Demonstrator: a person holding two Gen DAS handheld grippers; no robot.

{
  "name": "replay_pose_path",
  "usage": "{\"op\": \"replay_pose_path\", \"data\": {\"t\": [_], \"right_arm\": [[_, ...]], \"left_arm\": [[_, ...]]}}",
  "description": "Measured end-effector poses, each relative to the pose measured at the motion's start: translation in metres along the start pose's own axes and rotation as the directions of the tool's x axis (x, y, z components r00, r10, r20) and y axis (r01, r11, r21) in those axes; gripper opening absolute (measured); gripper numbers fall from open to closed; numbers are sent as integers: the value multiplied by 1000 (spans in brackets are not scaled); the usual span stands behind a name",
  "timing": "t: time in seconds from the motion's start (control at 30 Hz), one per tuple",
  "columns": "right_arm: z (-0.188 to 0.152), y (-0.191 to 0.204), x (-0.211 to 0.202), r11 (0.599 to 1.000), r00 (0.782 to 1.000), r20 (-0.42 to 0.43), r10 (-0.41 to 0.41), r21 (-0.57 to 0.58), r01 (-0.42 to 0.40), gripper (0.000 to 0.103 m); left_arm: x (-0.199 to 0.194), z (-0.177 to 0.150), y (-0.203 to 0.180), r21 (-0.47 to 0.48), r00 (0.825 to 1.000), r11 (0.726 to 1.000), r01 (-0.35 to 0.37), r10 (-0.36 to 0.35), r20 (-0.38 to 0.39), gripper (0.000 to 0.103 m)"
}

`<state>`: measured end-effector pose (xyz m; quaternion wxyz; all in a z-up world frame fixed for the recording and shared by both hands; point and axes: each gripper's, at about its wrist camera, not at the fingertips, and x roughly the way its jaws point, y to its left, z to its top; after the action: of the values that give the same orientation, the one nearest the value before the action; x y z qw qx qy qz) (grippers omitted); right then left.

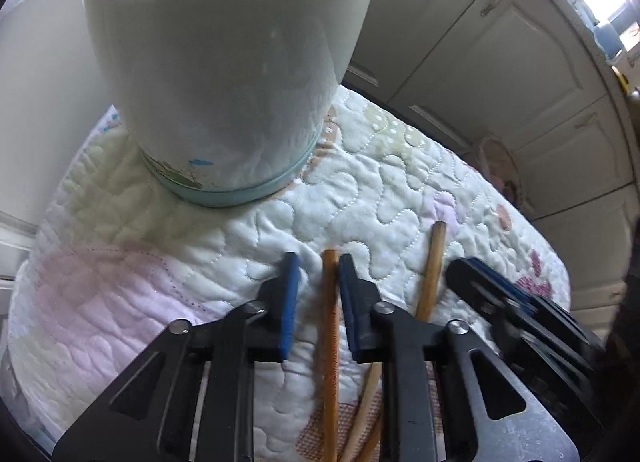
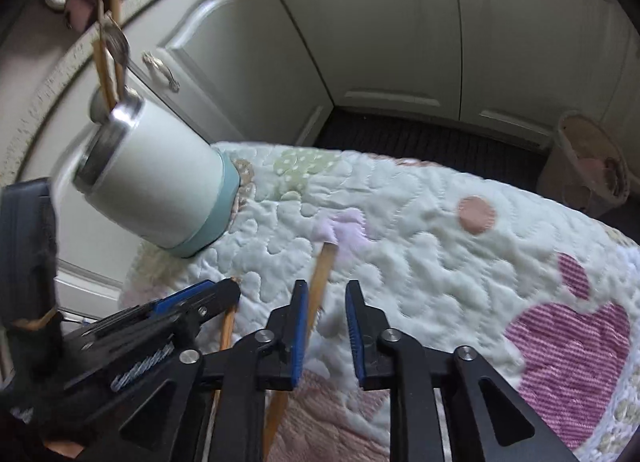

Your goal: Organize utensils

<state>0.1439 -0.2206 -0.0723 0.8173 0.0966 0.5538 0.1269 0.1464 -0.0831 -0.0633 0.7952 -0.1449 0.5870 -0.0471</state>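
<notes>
The left hand-held gripper (image 1: pixel 318 262) stood open astride one chopstick (image 1: pixel 330 342) on the quilt (image 1: pixel 400 189). The right hand-held gripper (image 2: pixel 326 288) gaped empty beside another chopstick (image 2: pixel 320 278). The cup (image 2: pixel 160 177) already held utensils.

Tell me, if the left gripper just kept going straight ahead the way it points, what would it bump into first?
Most likely the white jar standing on the quilt right ahead of the left gripper. One chopstick already lies between its open fingers, so it would slide along that first. Depth is hard to judge here.

A home kitchen: cream panelled cabinets (image 2: pixel 360 21) with handles (image 2: pixel 162 69), and a quilted cloth (image 2: pixel 440 262) over the table.
</notes>
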Motion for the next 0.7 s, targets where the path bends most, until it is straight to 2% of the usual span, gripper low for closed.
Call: {"op": "replay_pose_path", "data": {"t": [0.1,0.17,0.2,0.3,0.4,0.6,0.67,0.7], "right_arm": [[4,6,11,1000,1000,14,-21,-11,21,18],[4,11,11,998,998,26,-53,-36,54,12],[4,12,9,999,999,23,-39,-36,40,11],[0,10,-10,999,999,50,-10,-46,13,10],[-9,12,-47,998,994,103,40,-56,-35,10],[-20,15,-83,997,987,153,47,-62,-38,9],[-27,15,-86,998,987,156,44,-56,-36,9],[-31,14,-88,998,987,155,45,-49,-38,9]], "left_arm": [[-4,2,8,2,1000,1000,19,-19,-4,9],[-8,1,9,5,1000,1000,16,-16,-9,4],[-10,0,11,7,1000,1000,18,-18,-11,3],[-24,-3,19,15,999,999,51,-51,-6,2],[-42,-7,23,37,996,995,88,-88,14,2],[-50,-6,32,10,995,995,97,-97,0,2],[-45,-6,25,18,996,996,87,-87,-17,10],[-41,-8,20,31,998,998,58,-58,-14,19]]}}
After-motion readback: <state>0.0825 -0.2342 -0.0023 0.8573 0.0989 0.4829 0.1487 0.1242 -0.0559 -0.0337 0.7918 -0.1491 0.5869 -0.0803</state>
